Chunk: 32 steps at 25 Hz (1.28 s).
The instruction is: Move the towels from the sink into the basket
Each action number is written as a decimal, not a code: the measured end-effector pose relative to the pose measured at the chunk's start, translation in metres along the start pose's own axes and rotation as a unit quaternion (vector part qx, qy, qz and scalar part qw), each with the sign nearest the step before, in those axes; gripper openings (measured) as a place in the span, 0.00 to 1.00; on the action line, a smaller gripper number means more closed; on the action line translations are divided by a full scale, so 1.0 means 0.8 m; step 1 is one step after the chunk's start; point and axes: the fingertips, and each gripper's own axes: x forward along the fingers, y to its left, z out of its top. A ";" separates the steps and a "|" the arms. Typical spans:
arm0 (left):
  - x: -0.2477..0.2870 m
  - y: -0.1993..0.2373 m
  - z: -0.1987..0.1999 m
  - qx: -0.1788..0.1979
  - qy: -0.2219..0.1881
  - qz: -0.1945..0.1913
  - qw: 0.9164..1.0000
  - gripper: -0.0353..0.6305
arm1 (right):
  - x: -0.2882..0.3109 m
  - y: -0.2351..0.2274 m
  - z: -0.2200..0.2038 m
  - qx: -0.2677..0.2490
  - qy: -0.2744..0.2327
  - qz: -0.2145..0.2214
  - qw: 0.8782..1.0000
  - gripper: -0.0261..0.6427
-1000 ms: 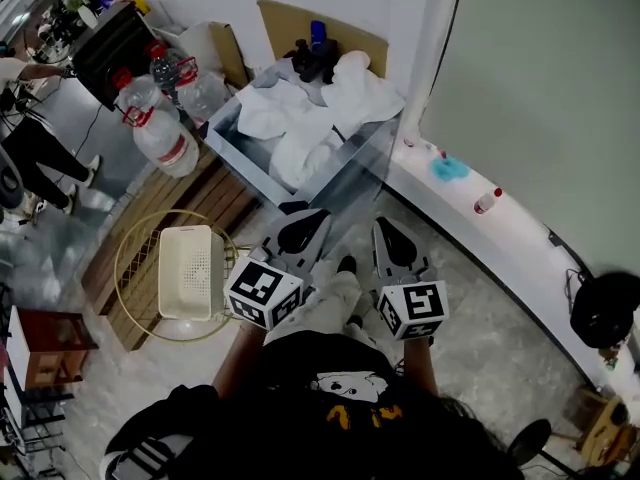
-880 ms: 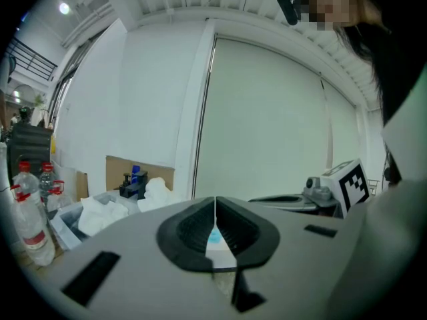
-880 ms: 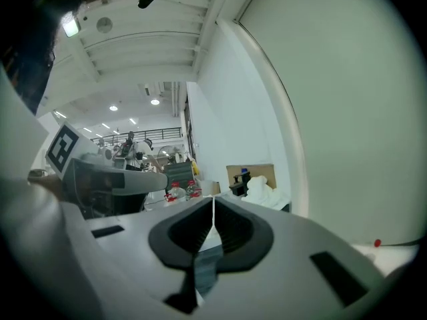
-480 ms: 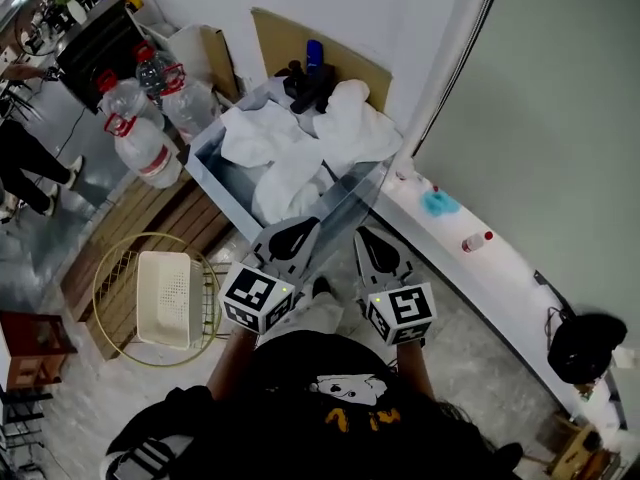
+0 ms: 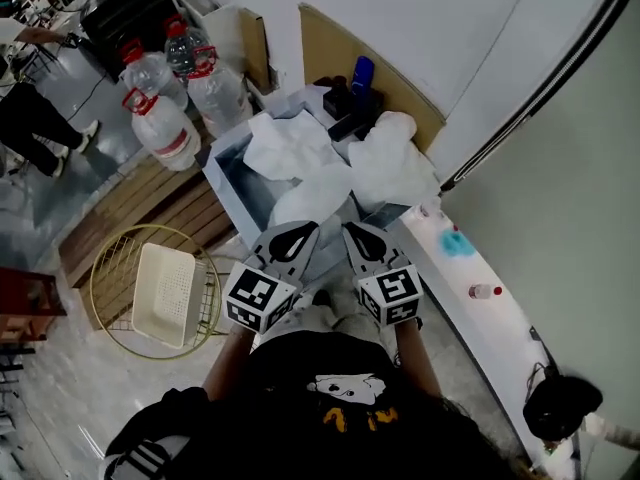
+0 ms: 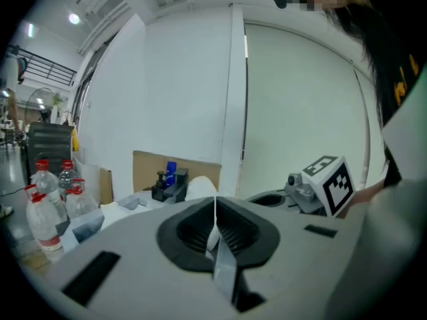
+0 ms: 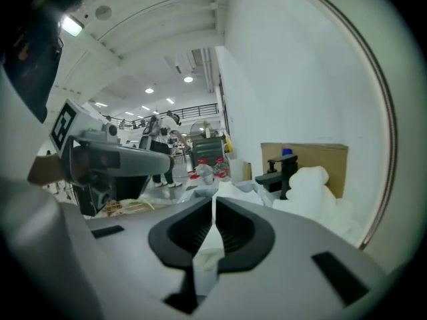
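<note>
White towels (image 5: 300,158) lie heaped in a grey metal sink (image 5: 228,173); one more towel (image 5: 400,168) hangs over its right corner. To the left, on the floor, stands a round wire basket (image 5: 105,268) with a cream plastic basket (image 5: 165,293) inside it. My left gripper (image 5: 297,232) and right gripper (image 5: 357,234) are held side by side just before the sink's front edge. Both are shut with nothing between the jaws. The left gripper view shows its jaws (image 6: 215,204) meeting, with a towel (image 6: 200,187) beyond. In the right gripper view the jaws (image 7: 213,204) meet too, towels (image 7: 313,185) ahead.
Large water bottles (image 5: 160,128) stand left of the sink, above a wooden pallet (image 5: 130,203). A black faucet (image 5: 350,98) and a cardboard sheet (image 5: 400,78) are behind the sink. A white ledge (image 5: 500,318) runs along the right, bearing a small bottle (image 5: 483,291). A person (image 5: 30,118) stands far left.
The two grippers have come closer together and nearer the sink's front edge. The head view has swung, so the sink now sits straight ahead of them. Both stay shut.
</note>
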 end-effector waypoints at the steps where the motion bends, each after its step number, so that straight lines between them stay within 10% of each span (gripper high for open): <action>1: -0.002 0.007 -0.001 -0.006 0.000 0.010 1.000 0.07 | 0.013 0.002 -0.004 -0.008 0.008 0.021 1.000 0.06; 6: -0.018 0.043 -0.015 -0.035 0.005 0.069 0.997 0.07 | 0.078 0.025 -0.029 -0.061 0.068 0.164 0.982 0.35; 12: -0.044 0.080 -0.017 -0.068 -0.003 0.159 0.985 0.07 | 0.146 0.042 -0.090 -0.191 0.171 0.301 0.919 0.56; 15: -0.056 0.092 -0.012 -0.082 -0.011 0.206 0.975 0.07 | 0.169 0.042 -0.132 -0.249 0.232 0.354 0.871 0.60; 21: -0.075 0.100 -0.018 -0.099 -0.003 0.284 0.954 0.07 | 0.195 0.027 -0.228 -0.426 0.340 0.424 0.724 0.68; 24: -0.090 0.100 -0.025 -0.113 0.000 0.322 0.940 0.07 | 0.215 0.029 -0.258 -0.469 0.355 0.431 0.684 0.69; 28: -0.120 0.098 -0.035 -0.126 0.005 0.374 0.919 0.07 | 0.237 0.033 -0.288 -0.496 0.362 0.426 0.665 0.69; 32: -0.152 0.095 -0.046 -0.149 0.004 0.426 0.892 0.07 | 0.257 0.034 -0.297 -0.493 0.330 0.407 0.694 0.68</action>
